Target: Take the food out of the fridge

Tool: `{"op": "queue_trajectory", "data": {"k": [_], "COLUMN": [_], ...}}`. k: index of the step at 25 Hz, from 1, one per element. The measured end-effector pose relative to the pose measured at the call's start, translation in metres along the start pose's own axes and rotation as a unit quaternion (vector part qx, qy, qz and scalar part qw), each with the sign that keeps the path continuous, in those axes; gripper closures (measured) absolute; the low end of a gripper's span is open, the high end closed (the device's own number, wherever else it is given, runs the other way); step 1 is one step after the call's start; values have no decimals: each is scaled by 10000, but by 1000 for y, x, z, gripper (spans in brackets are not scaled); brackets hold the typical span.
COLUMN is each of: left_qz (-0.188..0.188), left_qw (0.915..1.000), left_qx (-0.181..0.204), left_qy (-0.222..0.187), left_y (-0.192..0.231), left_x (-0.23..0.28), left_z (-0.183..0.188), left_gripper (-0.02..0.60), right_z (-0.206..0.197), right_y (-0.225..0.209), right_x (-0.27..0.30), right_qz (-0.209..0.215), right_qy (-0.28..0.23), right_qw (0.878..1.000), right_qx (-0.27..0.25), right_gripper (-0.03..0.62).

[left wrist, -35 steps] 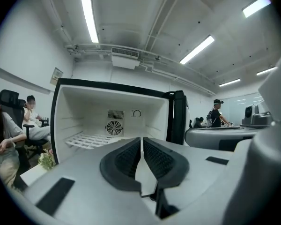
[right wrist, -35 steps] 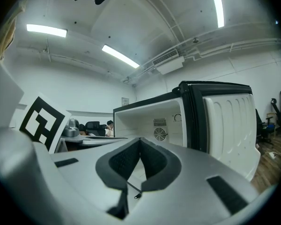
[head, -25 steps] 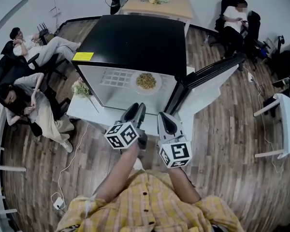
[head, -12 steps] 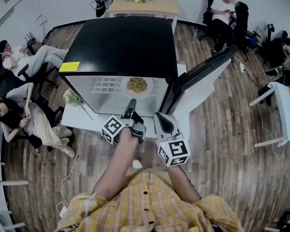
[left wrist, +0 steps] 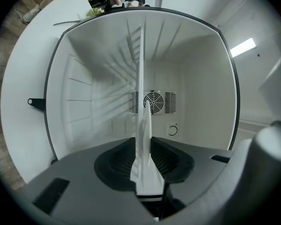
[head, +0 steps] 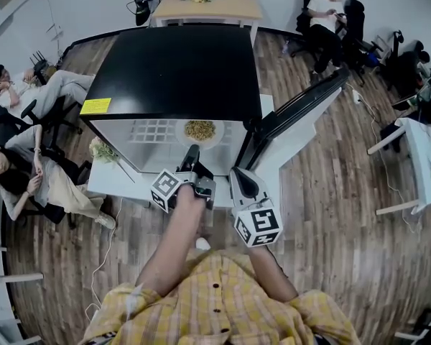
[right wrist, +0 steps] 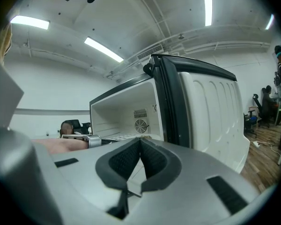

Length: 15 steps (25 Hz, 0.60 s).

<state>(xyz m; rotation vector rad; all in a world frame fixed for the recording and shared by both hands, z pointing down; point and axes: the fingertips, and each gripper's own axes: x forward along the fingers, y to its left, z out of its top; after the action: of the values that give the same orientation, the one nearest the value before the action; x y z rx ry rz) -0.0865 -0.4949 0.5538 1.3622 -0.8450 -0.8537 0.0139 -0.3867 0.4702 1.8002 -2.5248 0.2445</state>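
A white plate of noodles (head: 200, 130) sits on the white shelf (head: 154, 131) inside the open black-topped fridge (head: 179, 63). My left gripper (head: 192, 152) is rolled on its side and reaches level into the fridge mouth, at the plate's near rim. In the left gripper view the plate (left wrist: 141, 163) shows edge-on between the jaws of the left gripper (left wrist: 143, 142). They are closing on the rim, and I see no firm press. My right gripper (head: 243, 175) hangs just outside the fridge, beside the door (head: 302, 106). The right gripper (right wrist: 140, 141) is shut and holds nothing.
The fridge door stands open to the right. A low white table (head: 111, 182) with a plant (head: 100, 149) stands at the fridge's left. People sit at the far left (head: 29, 164) and back right (head: 323, 13). A wooden table (head: 205, 6) stands behind the fridge.
The left gripper has rolled onto its side and moved forward and down to the plate's rim. The right gripper has shifted only slightly.
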Motion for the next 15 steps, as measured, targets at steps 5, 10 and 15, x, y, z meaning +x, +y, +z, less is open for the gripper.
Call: {"op": "queue_trajectory", "data": {"k": [5,10,15], "left_qz": [32,101,201], "left_qw": [9999,9999,9998], "left_qx": [-104,-75,-2], "left_qy": [-26,-7,-19], "left_y": [-3,-6,-7], "left_x": [9,13,6], "left_z": [0,2,1], "left_gripper": [486,545,560], "right_z": [-1,0,4], "right_y": [-3,-5,-6], "right_x": [1,2,-1], "right_qz": [-22,-3,-6], "right_qy": [4,15,-18], "right_qw": [10000,10000,10000], "right_qx": [27,7,-16], "right_gripper": [586,586,586]}}
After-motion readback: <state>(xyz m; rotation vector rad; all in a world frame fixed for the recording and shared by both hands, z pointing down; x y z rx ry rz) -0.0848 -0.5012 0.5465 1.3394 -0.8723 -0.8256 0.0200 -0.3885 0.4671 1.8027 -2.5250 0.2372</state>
